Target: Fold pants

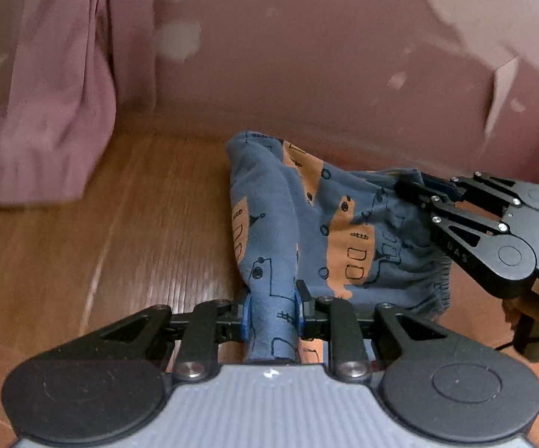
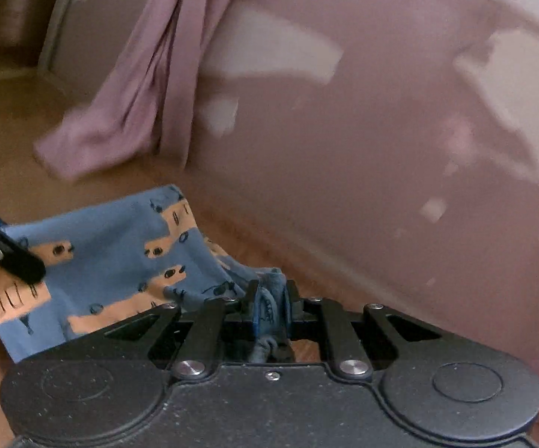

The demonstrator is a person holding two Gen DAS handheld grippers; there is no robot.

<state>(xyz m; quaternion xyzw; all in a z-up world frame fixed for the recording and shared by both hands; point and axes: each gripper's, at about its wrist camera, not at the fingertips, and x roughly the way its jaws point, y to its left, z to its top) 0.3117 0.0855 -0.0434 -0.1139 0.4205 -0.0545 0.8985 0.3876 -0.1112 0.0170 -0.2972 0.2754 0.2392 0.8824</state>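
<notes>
You are holding the pants (image 1: 317, 224), blue with orange printed patches, between both tools above the wooden floor (image 1: 120, 231). Your left gripper (image 1: 272, 321) is clamping a bunched fold of blue fabric between its closed-down fingers. Your right gripper (image 2: 269, 310) is pinching the gathered elastic edge, its fingers pressed onto the cloth; in the left wrist view it is showing at the far right of the garment. A pink curtain (image 2: 150, 86) is hanging against the pink wall (image 2: 400, 156) behind.
</notes>
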